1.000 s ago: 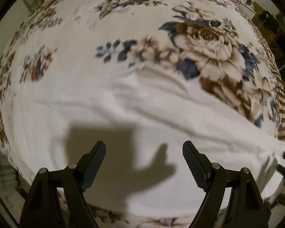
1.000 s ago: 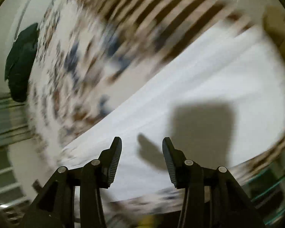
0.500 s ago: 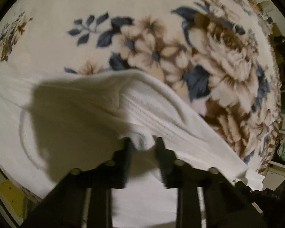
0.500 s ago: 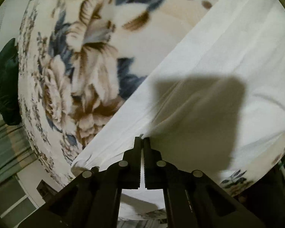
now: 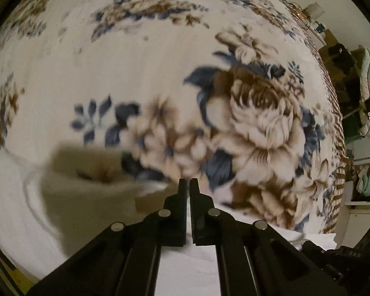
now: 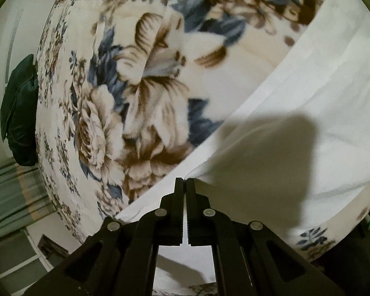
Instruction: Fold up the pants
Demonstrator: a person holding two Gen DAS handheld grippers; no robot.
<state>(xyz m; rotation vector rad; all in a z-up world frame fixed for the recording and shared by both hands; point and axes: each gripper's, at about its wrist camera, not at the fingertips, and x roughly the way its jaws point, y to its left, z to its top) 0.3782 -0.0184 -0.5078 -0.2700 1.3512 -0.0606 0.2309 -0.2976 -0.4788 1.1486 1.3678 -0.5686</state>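
Note:
White pants [image 5: 69, 209] lie on a floral blanket [image 5: 160, 56] that covers a bed. In the left wrist view my left gripper [image 5: 188, 181] is shut on a pinched edge of the white fabric and holds it lifted above the blanket. In the right wrist view the pants [image 6: 308, 103] stretch from the lower middle to the upper right. My right gripper [image 6: 184, 180] is shut on their far edge, which is raised off the blanket [image 6: 106, 113].
The bed's right edge has a brown striped border [image 5: 333, 103]. Beyond it stand shelves and hanging clothes [image 5: 367, 79]. A dark green cushion [image 6: 19, 113] lies at the bed's far left edge in the right wrist view. Floor and a striped rug [image 6: 9, 192] are below it.
Both grippers, open a second ago, closed on the pants' edge. They have since lifted it, so more blanket shows beyond the fabric in both views.

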